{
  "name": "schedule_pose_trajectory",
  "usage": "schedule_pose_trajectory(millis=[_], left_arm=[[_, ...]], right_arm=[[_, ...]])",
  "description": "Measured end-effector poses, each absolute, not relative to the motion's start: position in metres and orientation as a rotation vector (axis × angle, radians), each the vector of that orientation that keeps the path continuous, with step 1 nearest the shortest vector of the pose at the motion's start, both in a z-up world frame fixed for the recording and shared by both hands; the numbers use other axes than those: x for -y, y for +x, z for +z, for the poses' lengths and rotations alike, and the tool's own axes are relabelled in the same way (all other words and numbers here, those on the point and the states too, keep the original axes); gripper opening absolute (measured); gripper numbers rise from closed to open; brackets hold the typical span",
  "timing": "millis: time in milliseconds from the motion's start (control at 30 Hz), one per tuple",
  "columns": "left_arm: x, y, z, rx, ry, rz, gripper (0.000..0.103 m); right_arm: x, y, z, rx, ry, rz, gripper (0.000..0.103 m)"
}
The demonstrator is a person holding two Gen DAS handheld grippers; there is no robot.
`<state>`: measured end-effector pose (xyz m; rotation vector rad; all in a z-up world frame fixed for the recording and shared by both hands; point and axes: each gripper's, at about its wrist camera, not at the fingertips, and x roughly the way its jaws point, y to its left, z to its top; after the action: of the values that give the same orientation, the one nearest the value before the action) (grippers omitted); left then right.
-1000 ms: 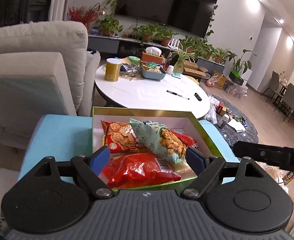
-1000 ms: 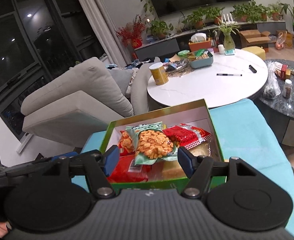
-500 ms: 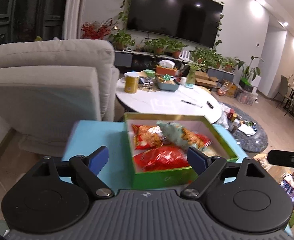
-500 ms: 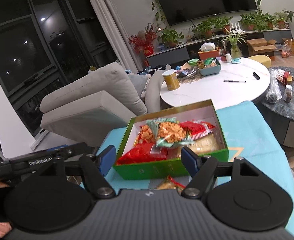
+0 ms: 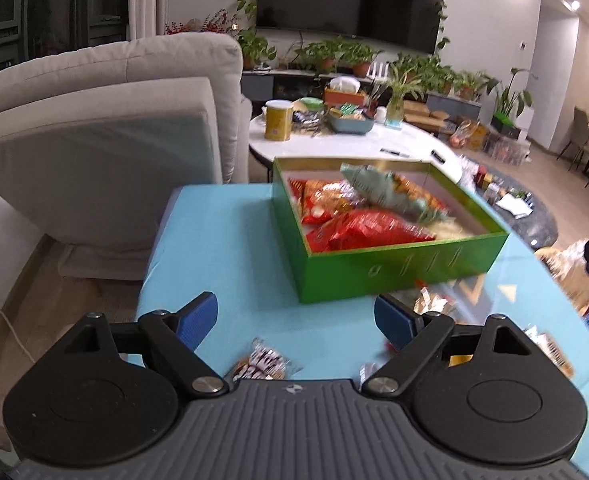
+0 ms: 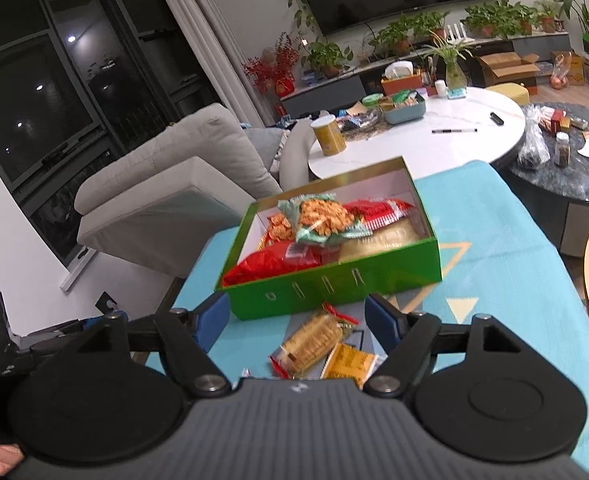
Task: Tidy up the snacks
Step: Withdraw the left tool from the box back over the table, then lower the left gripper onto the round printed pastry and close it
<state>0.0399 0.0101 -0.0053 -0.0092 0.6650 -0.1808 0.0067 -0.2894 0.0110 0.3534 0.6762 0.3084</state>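
Note:
A green box [image 5: 394,268] [image 6: 334,280] stands on the light blue table [image 5: 222,248] [image 6: 494,240], filled with snack bags: a red bag [image 5: 366,228] [image 6: 270,260], a pale green peanut bag [image 5: 382,192] [image 6: 322,216], others beneath. My left gripper [image 5: 296,318] is open and empty, above the table in front of the box. A small dark-and-white packet [image 5: 262,362] lies below it. My right gripper [image 6: 296,318] is open and empty, above a cracker packet [image 6: 314,340] and a yellow packet [image 6: 350,362] lying before the box.
A grey sofa [image 5: 106,136] [image 6: 166,184] stands left of the table. A white round table [image 5: 354,144] [image 6: 422,140] with a yellow can, tray and pens is behind the box. A dark round table [image 6: 566,176] lies at the right. More packets [image 5: 566,272] sit at the right edge.
Both grippers have pulled back and up from over the box toward the table's near side. Loose packets in front of the box have come into view. Both stayed open.

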Motion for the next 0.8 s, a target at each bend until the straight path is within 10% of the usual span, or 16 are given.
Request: schedule_pose_trajectory(millis=[800], left_arm=[[-0.022, 0.046, -0.054, -0.796, 0.023, -0.141, 0.084]], right_arm=[[0.277, 0.004, -0.024, -0.795, 0.361, 0.278, 0.078]])
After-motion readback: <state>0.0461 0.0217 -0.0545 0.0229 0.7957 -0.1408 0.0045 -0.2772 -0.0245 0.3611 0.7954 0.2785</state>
